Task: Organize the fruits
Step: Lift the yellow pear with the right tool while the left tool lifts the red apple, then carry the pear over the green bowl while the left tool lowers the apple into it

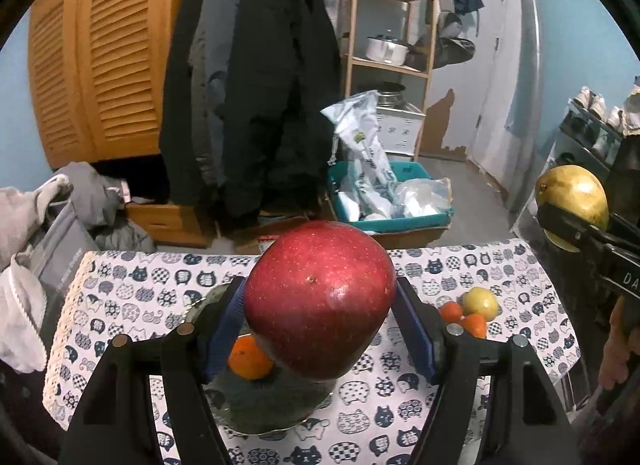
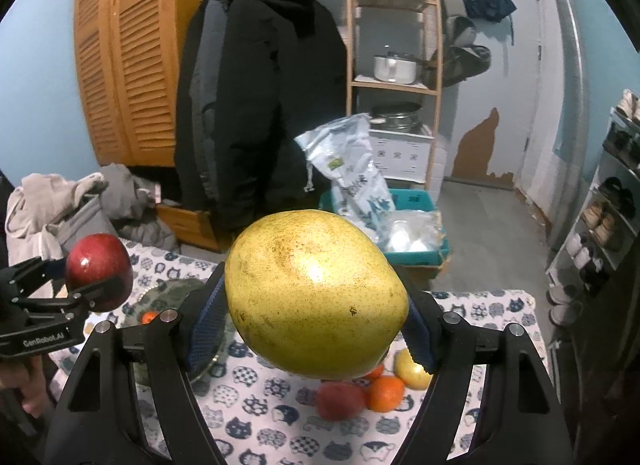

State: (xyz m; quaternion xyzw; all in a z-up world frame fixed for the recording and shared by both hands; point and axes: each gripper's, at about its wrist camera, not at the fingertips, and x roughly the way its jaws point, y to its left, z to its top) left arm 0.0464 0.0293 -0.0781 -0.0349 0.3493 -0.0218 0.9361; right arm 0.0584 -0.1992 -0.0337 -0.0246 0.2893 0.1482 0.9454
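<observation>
left wrist: hand-held gripper (image 1: 320, 305) tilted downward

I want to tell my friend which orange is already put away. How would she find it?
Start at the table with the cat-print cloth. On its left side sits a dark round dish, under the red apple held in the left claw. The orange lies alone in that dish, while the other fruits sit loose on the cloth to the right.
</observation>
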